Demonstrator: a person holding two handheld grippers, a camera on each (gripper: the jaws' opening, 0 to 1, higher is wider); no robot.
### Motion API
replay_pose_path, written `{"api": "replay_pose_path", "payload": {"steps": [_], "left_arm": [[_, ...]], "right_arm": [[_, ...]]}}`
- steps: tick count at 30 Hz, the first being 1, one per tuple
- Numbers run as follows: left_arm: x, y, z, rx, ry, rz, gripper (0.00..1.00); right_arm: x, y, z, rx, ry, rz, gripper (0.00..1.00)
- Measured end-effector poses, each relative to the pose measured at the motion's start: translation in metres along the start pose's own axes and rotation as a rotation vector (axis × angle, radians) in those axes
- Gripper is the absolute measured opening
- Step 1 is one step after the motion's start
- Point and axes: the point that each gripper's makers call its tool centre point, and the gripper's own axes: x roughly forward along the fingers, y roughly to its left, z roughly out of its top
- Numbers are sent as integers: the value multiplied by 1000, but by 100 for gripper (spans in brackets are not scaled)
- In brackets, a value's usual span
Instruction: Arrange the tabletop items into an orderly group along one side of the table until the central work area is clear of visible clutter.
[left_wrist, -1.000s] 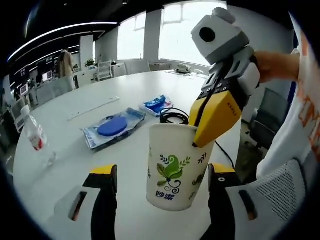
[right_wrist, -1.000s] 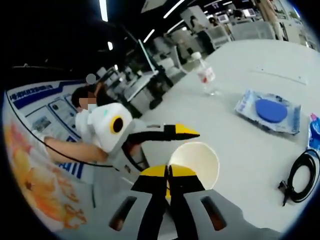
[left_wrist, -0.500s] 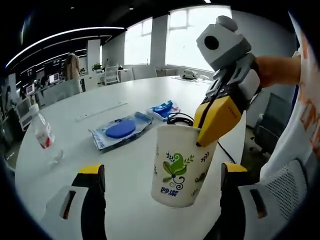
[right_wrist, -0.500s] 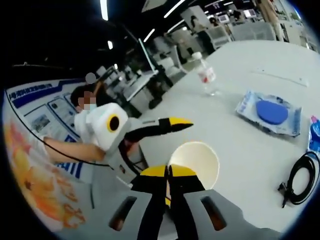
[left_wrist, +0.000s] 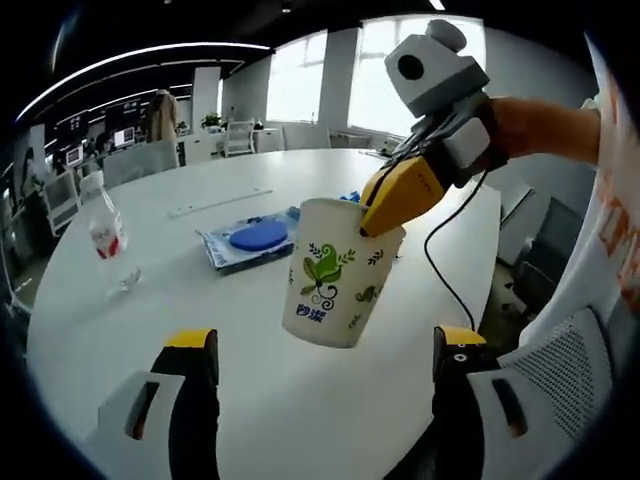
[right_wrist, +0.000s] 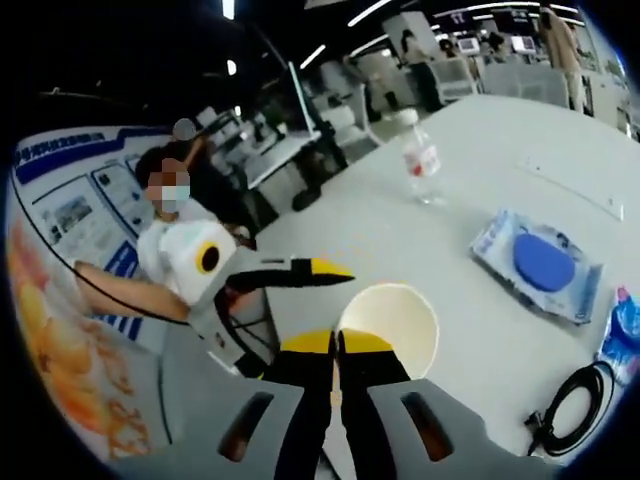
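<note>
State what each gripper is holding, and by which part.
The right gripper pinches the paper cup by its rim, fingers shut on the wall. The left gripper is open, holding nothing.

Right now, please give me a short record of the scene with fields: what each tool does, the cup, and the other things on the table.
right tool: shut on the rim of the white paper cup with a green leaf print, carrying it above the table
left tool: open, below the cup, not touching it
cup: empty inside, tilted in the left gripper view
round white table: holds the things below
clear plastic bottle with red label: upright
flat wipes pack with blue lid: lying flat
black coiled cable: near the table edge
</note>
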Motion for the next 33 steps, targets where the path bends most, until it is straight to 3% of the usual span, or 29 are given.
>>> {"api": "replay_pose_path", "payload": {"steps": [5,9,14,19,24,29,32,33], "left_arm": [[-7,7,-7,-13,-1,23,87],[-18,7,-2,-39,-45,27,84],[-29,0,3,5,-91,26,90],[-34,-7,-6,37,-66,23,93],[-40,-4,-14,-17,-64,57,90],[-51,1,-15,-118,-126,126,87],[-53,4,-18,-129,-103,136,86],[-53,8,-14,-107,-128,151,86]], "right_arm": [[7,-3,5,-57,30,-7,0],[13,-11,10,-102,49,-22,0],[21,-19,20,-158,62,-40,0],[29,-28,27,-223,94,-59,0],[33,-34,36,-258,106,-63,0],[40,-43,40,-329,145,-79,0],[44,-49,43,-372,176,-96,0],[46,-49,45,-380,177,-97,0]]}}
